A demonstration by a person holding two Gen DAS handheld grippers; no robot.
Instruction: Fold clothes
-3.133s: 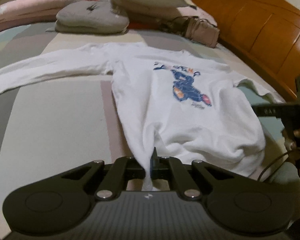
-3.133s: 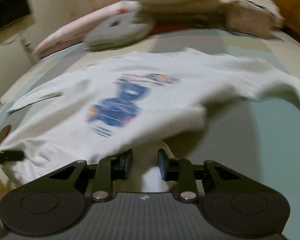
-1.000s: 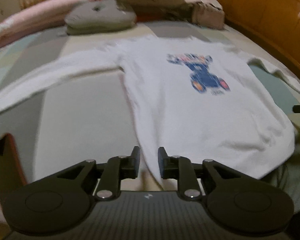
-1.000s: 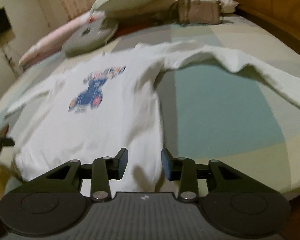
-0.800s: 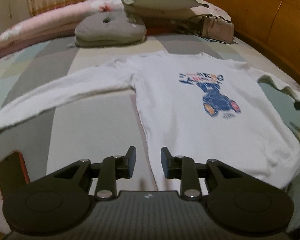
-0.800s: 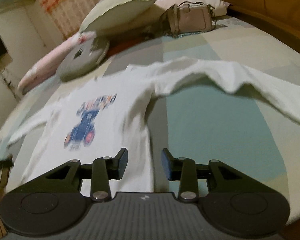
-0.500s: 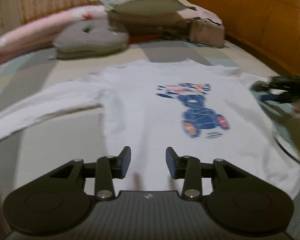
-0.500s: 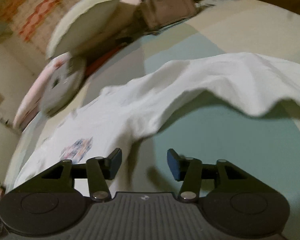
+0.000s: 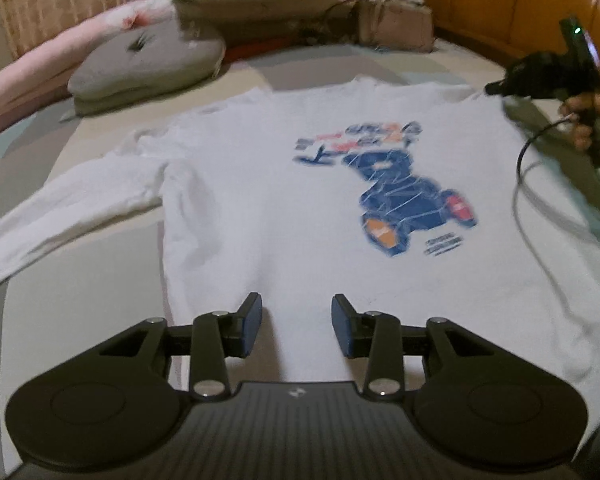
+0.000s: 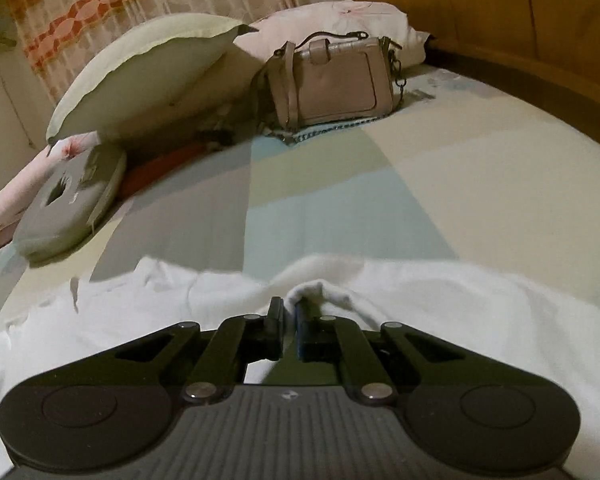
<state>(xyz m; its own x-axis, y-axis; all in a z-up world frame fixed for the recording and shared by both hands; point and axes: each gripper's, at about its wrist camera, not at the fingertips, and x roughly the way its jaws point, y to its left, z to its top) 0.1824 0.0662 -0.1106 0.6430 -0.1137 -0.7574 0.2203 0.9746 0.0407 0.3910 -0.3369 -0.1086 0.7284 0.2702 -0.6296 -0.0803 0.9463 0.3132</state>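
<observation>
White sweatshirt [image 9: 300, 184]: spread flat on the bed [image 10: 460, 184], print up, its collar toward the pillows [image 10: 140, 76]. Your left tool [image 9: 296, 326]: part open above the hem, gripping nothing. Your right tool [image 10: 288, 312]: pinched tight on a fold at the shoulder.

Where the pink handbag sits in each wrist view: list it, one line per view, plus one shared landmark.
Left wrist view: the pink handbag is blurred at the top, right of centre, beyond the white shirt.
Right wrist view: handbag upper centre, upright on the bed.
Shared landmark: the grey cushion, left of the handbag in both views.
</observation>
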